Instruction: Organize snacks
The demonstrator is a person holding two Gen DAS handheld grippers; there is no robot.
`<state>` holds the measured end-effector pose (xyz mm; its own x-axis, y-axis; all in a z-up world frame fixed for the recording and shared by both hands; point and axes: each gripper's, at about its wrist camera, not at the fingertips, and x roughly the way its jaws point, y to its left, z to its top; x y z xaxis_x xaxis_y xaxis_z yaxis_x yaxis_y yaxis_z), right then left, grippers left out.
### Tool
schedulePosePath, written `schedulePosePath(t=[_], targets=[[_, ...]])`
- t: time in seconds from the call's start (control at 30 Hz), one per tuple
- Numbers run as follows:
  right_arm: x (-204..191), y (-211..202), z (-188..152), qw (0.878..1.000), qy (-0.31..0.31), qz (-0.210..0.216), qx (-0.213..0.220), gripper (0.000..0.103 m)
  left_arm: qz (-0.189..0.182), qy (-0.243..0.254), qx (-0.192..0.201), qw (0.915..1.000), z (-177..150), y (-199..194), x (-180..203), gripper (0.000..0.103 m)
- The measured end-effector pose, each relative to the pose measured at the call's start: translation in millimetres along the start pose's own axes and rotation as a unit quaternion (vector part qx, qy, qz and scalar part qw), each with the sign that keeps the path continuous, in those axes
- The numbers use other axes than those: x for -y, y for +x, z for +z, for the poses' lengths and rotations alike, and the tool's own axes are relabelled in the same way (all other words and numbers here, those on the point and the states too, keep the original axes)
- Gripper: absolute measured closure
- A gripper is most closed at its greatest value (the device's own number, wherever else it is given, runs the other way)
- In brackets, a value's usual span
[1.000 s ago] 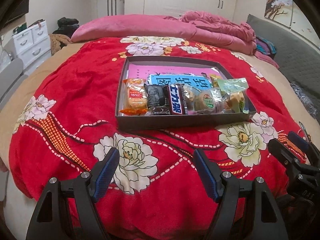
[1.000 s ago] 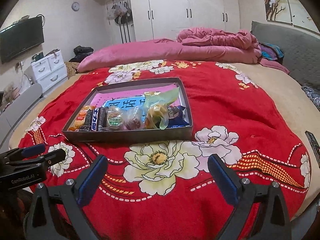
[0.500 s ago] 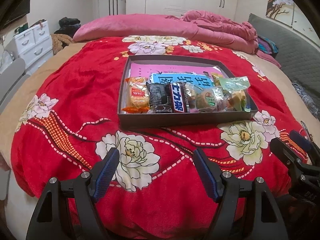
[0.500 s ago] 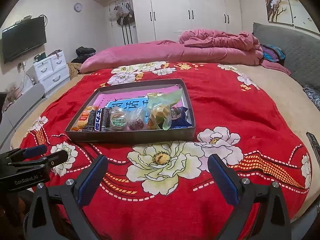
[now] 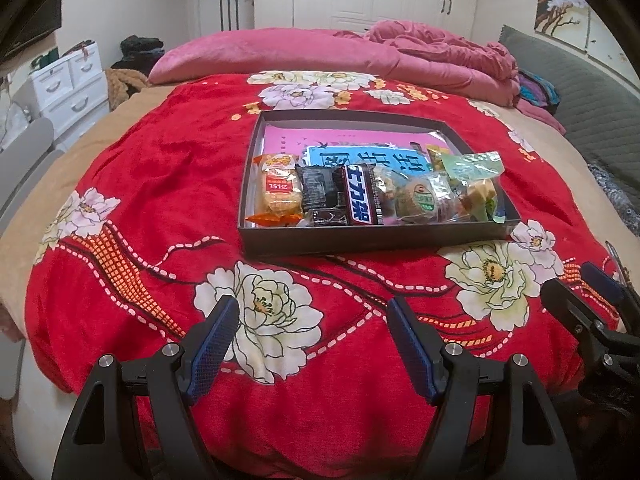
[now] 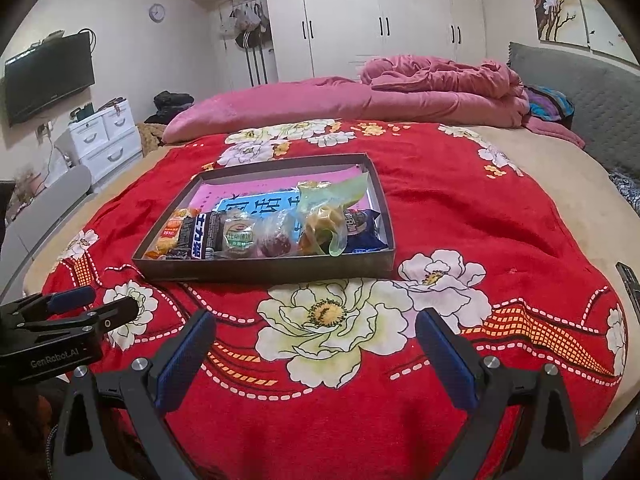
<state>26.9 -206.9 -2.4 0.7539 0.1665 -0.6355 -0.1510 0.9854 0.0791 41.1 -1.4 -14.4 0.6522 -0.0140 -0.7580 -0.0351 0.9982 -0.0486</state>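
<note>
Lying on a plush red blanket (image 5: 168,184) printed with big cream flowers, a shallow dark box (image 5: 360,240) with thin straight walls holds the snacks, packed in a row along its near wall. From the left wrist the row reads clearly: an orange-wrapped cake (image 5: 279,192), a black crinkly packet (image 5: 318,188), a glossy chocolate bar (image 5: 359,196) with white lettering, a round pastry (image 5: 418,200) in clear film, and a pale green plastic bag (image 5: 472,172). Only the right wrist shows a dark blue packet (image 6: 362,228) beside the box's right wall and something reddish in clear wrap (image 6: 276,244); it also shows a flat black television (image 6: 46,76) on the wall and a round clock (image 6: 157,12). A pink sheet (image 5: 344,140) and a blue printed one (image 5: 368,160) lie flat under the snacks. The left gripper (image 5: 312,340) and right gripper (image 6: 316,344) hover over the blanket's near edge, both released, their blue textured pads spread apart with nothing between them.
</note>
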Motion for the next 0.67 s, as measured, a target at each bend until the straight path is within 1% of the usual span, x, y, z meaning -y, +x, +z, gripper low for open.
schedulePosePath(t=[0.43,0.5,0.53,0.6,0.67], targets=[[2.8,-2.6,1.2,1.0,0.008,0.002,0.007,0.002,0.001,-0.001,0.011,0.9999,2.0,-2.2,0.8,0.026],[4.9,-3.0,2.1,1.0,0.011,0.001,0.01,0.002,-0.011,-0.009,0.007,0.9999,2.9,0.5,-1.4,0.026],[6.8,-2.8,3.2,1.0,0.015,0.001,0.01,0.002,-0.011,-0.012,0.008,0.9998,3.7,1.7,-3.4,0.026],[13.8,-1.9,5.1,1.0,0.029,0.001,0.012,0.002,0.0,-0.028,0.014,0.9995,6.8,1.8,-10.7,0.026],[23.9,-0.4,8.0,0.999,0.046,-0.004,0.012,0.002,0.003,-0.041,0.02,0.999,13.1,2.9,-19.5,0.026]])
